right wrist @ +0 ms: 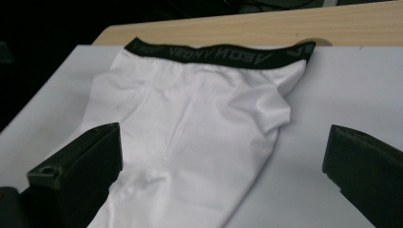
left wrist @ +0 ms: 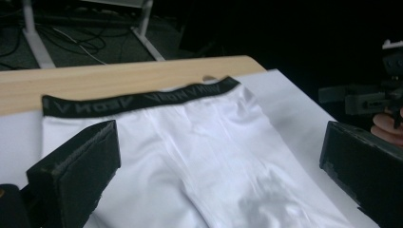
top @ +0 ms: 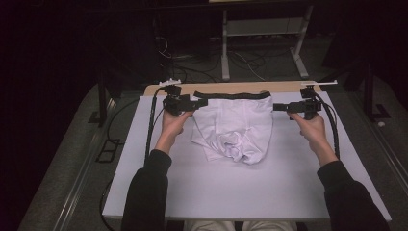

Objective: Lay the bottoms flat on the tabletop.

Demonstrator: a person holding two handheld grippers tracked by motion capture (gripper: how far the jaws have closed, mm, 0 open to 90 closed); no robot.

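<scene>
— White shorts [top: 235, 127] with a black waistband [top: 232, 95] lie on the pale board [top: 240, 187], toward its far edge. Seen from the high view, where are the grippers?

— One at each end of the waistband. The left gripper [top: 201, 102] sits at the shorts' left top corner, its tip over the cloth edge; the right gripper [top: 278, 107] is just off the right corner, apart from the cloth. Each is held in a hand [top: 174, 122], sleeves coming in from the bottom. The waistband lies along the strip of wooden table [top: 231, 87] past the board.

— And the left gripper view?

— Jaws stand as wide as they go, one at each lower corner, nothing between the pads. The shorts [left wrist: 199, 156] spread flat beyond them, waistband [left wrist: 142, 99] along the wood [left wrist: 95, 78]. The other gripper [left wrist: 366, 99] shows at the right edge, with fingertips below it.

— The right gripper view?

— Same: jaws fully spread and holding nothing. The shorts [right wrist: 190, 137] lie between and beyond them, the left jaw over the cloth's lower edge; whether it touches I cannot tell. The waistband [right wrist: 218, 54] runs along the board's far edge, and the near right corner of the cloth is folded in a little.
</scene>
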